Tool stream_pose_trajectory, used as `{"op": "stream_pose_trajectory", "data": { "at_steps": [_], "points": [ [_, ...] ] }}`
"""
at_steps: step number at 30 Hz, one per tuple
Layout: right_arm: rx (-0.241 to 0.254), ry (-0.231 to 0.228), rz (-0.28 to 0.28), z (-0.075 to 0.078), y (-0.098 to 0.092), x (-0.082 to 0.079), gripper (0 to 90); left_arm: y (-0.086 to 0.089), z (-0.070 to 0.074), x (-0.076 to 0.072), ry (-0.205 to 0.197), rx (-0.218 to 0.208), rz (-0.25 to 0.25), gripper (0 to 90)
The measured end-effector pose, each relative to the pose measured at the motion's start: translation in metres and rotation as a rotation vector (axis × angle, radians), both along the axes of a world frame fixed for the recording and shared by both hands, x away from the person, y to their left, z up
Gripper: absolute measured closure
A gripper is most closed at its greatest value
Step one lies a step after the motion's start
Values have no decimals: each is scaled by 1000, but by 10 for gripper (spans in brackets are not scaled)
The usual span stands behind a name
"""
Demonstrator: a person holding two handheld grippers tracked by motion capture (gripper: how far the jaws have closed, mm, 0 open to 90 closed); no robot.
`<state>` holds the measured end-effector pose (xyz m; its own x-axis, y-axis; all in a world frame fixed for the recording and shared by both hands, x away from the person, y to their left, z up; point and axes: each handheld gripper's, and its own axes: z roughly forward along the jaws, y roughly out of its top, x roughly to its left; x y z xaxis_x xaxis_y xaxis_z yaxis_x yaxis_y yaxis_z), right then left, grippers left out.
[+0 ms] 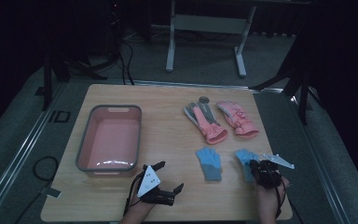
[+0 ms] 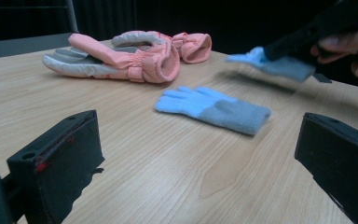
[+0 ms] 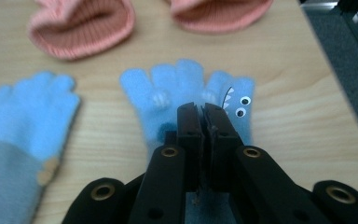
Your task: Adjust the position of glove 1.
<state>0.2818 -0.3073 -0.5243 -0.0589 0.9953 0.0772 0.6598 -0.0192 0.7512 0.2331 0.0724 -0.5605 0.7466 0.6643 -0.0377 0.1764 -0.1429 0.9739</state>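
Observation:
A pair of small blue gloves lies at the front right of the wooden table (image 1: pixel 168 135). My right gripper (image 1: pixel 256 165) (image 3: pixel 204 112) is shut on the right blue glove (image 1: pixel 245 157) (image 3: pixel 168 88), pinching its palm; this glove has googly eyes on one finger. In the left gripper view that glove (image 2: pixel 279 65) hangs slightly off the table. The other blue glove (image 1: pixel 209 163) (image 2: pixel 214 107) (image 3: pixel 28 112) lies flat just to its left. My left gripper (image 1: pixel 171 176) (image 2: pixel 198 158) rests open at the front middle of the table, nothing between its jaws.
Two pink and grey winter gloves (image 1: pixel 204 121) (image 1: pixel 237 119) (image 2: pixel 121 58) lie side by side behind the blue pair. An empty pink bin with a grey rim (image 1: pixel 85 140) stands at the left of the table. A small round grey object (image 1: pixel 203 99) sits near the far edge.

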Motion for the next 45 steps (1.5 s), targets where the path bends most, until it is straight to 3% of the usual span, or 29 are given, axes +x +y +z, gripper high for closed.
{"op": "stream_pose_trajectory", "data": {
  "at_steps": [2, 8, 12, 18, 21, 24, 27, 28, 33, 36, 39, 43, 45],
  "points": [
    [-27, 14, -9, -8, 1, 3, 861, 0, 0, 0, 0, 1, 0, 7],
    [-27, 54, -20, -24, -2, 9, 848, 0, 0, 0, 0, 2, -3, 7],
    [-30, 64, -8, -23, -3, 11, 832, 0, 0, 0, 0, 1, -4, 7],
    [-14, 80, 38, -9, -11, 11, 731, 0, 0, 0, 1, 1, -7, 7],
    [-27, 60, 120, -1, -14, 11, 694, 0, 0, 0, 0, 3, -8, 7],
    [-76, 28, 242, 8, -19, 12, 662, 0, 0, 0, -1, 5, -8, 7],
    [-74, 10, 381, 13, -28, 16, 658, 0, 0, 1, 7, -2, -4, 8],
    [-94, 8, 417, 15, -30, 18, 666, 1, 0, 1, 13, -6, -2, 7],
    [-125, -60, 563, 28, -40, 24, 670, 1, 0, 1, 11, -6, -3, 8],
    [-136, -66, 601, 27, -46, 26, 670, 1, 0, 1, 8, -5, -4, 7],
    [-109, -52, 616, 21, -53, 25, 676, 1, 0, 1, 11, -10, -1, 7],
    [-111, -31, 609, 9, -57, 22, 677, 1, 0, 0, 6, -7, 1, 8],
    [-70, -9, 585, -4, -61, 19, 676, 1, 0, 1, 8, -4, 1, 8]
  ]
}}
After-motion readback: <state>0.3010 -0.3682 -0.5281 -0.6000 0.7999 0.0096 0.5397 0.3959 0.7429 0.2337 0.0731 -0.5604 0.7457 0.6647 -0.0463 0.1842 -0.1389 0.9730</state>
